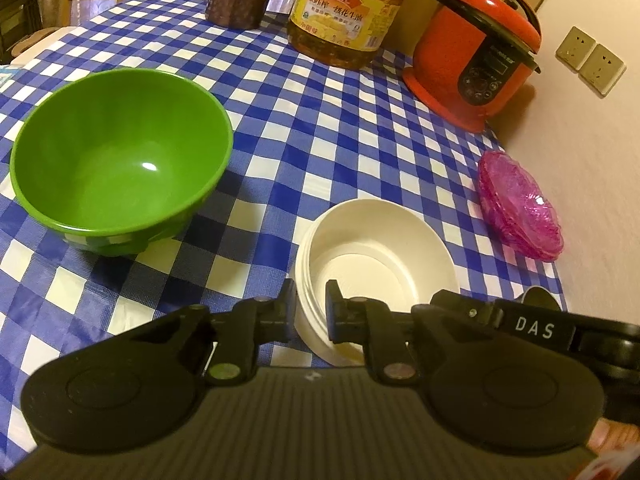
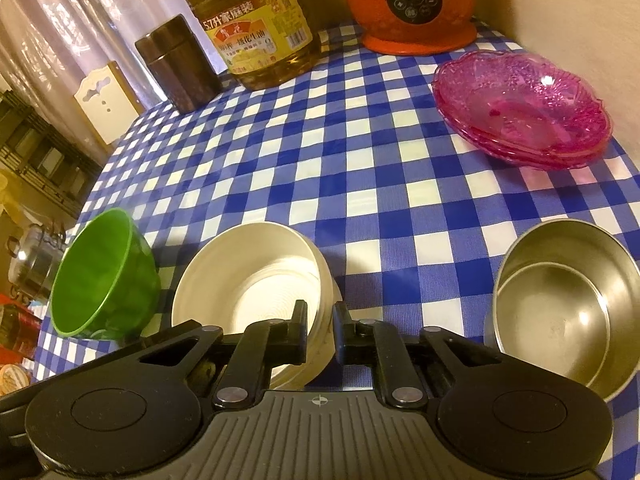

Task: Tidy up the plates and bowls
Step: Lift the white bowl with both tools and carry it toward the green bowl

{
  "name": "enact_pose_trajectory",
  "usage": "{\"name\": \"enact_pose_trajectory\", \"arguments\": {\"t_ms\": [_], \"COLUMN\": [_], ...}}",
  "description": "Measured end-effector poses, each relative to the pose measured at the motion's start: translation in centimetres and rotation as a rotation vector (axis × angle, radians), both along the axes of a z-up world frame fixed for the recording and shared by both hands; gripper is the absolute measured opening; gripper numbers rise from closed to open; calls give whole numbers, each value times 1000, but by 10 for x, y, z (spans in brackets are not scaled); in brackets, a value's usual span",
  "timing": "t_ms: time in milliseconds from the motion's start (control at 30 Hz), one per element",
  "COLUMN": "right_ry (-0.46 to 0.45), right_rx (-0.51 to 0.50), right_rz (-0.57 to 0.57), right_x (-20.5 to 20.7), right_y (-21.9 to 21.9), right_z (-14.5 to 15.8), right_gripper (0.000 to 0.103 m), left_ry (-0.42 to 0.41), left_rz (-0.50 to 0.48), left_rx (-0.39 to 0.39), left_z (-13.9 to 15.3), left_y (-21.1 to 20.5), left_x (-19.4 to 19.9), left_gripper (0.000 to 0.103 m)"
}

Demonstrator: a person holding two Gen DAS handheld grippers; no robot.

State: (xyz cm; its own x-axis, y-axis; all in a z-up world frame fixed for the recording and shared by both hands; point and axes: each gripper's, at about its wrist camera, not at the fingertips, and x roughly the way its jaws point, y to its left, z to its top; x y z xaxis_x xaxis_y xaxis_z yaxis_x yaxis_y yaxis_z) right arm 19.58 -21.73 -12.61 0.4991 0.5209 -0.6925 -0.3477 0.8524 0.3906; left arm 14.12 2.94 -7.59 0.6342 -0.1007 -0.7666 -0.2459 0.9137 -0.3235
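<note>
Both grippers clamped on the white bowl stack (image 1: pixel 376 256): left gripper (image 1: pixel 310 312) pinches its left wall, right gripper (image 2: pixel 320 334) pinches the right wall, jaws nearly closed with only the rim between. Stack sits on the blue checked tablecloth (image 2: pixel 360 152). Green bowl (image 1: pixel 120 156) just left of it, steel bowls (image 2: pixel 560 312) to the right, pink plates (image 2: pixel 524 108) farther back near the red cooker (image 1: pixel 476 52).

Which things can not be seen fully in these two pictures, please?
- Oil bottle: top cut by the left wrist view's upper edge.
- Steel bowl: right rim cut by the right wrist view's edge.
- White bowls: near rim hidden behind the right gripper.
</note>
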Motion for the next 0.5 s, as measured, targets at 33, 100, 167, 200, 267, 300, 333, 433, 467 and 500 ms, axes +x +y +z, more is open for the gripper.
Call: {"name": "enact_pose_trajectory", "arguments": {"t_ms": [33,100,167,200,267,300,333,433,467,500], "right_ry": [-1,-3,-6,-9,-16,-18,-21,-32,-36,-42], "right_rx": [1,8,13,14,21,24,27,36,38,41], "right_rz": [-3,-9,-13,-15,-18,-19,-20,-22,-21,-20], "right_x": [-1,-5,-9,-11,-16,-18,-20,-26,-28,-30], "right_y": [-1,-5,-7,-9,-12,-13,-14,-17,-17,-17], "right_z": [1,4,8,10,14,16,19,27,29,33], "right_gripper": [13,13,13,13,13,13,13,13,13,13], "left_ry": [-2,-8,-13,-16,-24,-27,-30,-42,-46,-50], "left_rz": [-3,-9,-15,-17,-22,-24,-25,-30,-30,-30], "left_rx": [1,4,6,8,10,11,11,20,23,25], "left_z": [2,6,11,13,18,21,24,32,36,38], "left_y": [0,-2,-3,-4,-5,-6,-6,-7,-6,-5], "left_x": [-1,-4,-7,-8,-11,-12,-14,-20,-22,-23], "left_gripper": [13,13,13,13,13,13,13,13,13,13]}}
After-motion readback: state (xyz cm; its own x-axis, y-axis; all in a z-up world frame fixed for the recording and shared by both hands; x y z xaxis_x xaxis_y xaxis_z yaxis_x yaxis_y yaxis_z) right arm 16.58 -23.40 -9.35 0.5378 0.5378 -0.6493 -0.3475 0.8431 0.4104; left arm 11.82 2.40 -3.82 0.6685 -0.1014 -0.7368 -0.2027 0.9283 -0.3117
